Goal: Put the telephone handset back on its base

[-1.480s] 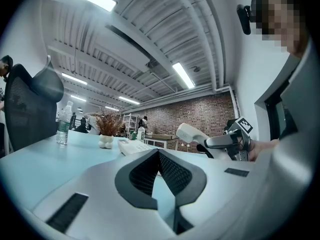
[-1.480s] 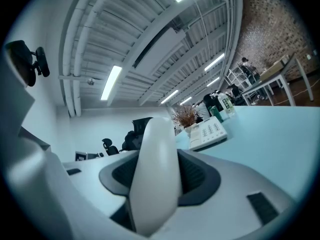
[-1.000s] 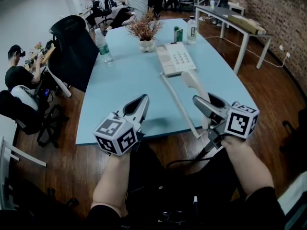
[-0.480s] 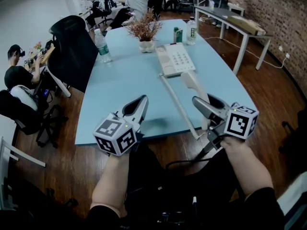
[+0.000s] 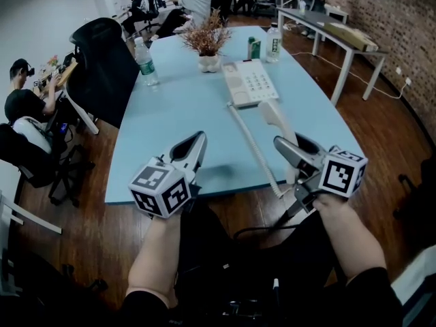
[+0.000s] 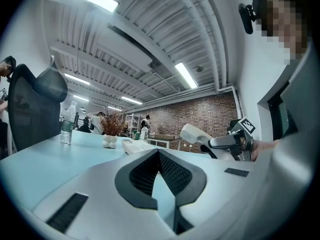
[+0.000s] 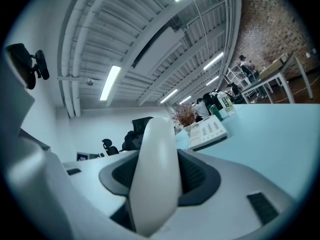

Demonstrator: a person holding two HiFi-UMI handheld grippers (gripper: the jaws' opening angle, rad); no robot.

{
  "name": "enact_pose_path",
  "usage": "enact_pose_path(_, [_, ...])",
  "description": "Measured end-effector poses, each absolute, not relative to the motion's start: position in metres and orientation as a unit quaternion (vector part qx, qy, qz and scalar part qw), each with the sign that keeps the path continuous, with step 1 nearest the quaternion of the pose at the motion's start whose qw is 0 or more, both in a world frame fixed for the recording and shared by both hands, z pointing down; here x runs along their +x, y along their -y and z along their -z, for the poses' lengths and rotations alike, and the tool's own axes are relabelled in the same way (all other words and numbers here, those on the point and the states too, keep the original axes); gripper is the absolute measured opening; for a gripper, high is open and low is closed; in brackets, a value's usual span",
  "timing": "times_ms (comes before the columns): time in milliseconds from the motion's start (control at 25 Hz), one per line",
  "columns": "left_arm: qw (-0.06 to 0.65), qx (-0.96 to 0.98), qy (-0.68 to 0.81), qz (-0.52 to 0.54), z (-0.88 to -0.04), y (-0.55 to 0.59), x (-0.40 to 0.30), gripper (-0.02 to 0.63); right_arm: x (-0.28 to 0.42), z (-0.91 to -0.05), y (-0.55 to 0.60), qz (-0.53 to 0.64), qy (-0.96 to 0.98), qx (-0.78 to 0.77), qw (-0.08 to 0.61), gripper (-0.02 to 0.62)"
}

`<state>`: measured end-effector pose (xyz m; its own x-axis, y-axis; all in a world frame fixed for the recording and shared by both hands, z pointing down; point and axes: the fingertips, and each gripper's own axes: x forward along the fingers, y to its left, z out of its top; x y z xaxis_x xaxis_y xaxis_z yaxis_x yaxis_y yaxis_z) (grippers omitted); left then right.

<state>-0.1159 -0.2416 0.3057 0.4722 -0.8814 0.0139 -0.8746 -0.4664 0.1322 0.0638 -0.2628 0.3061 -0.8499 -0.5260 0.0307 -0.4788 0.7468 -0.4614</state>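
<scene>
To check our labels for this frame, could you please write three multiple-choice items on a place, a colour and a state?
1. Where does the telephone base stand? A on the table by the potted plant; B on the floor; C on a chair.
2. What colour is the table? A brown; B light blue; C black.
3. How is the handset? A on its base; B on the floor; C gripped by the right tool.
1A: it sits beside the plant. 2B: the top looks pale blue. 3C: the jaws clamp it off the base.
</scene>
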Motion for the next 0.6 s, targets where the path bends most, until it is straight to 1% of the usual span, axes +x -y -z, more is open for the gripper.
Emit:
enact_pose_path(320, [0.068, 0.850, 0.522, 0.038, -0.305, 0.244, -0.131, -0.003, 0.049, -0.291, 0.288, 0.240, -0.933, -0.262, 0.056, 0.235])
enact_pose_path(520, [0.066, 0.848, 0.524, 0.043, -0.301, 0.246, -0.136, -0.003, 0.026, -0.272, 0.337, 0.232, -0.935, -0.266, 0.040, 0.235])
enact_pose_path(600, [0.067, 0.847, 0.525, 0.044, -0.301, 0.247, -0.137, -0.003, 0.020, -0.276, 0.369, 0.239, -0.925, -0.295, 0.019, 0.235])
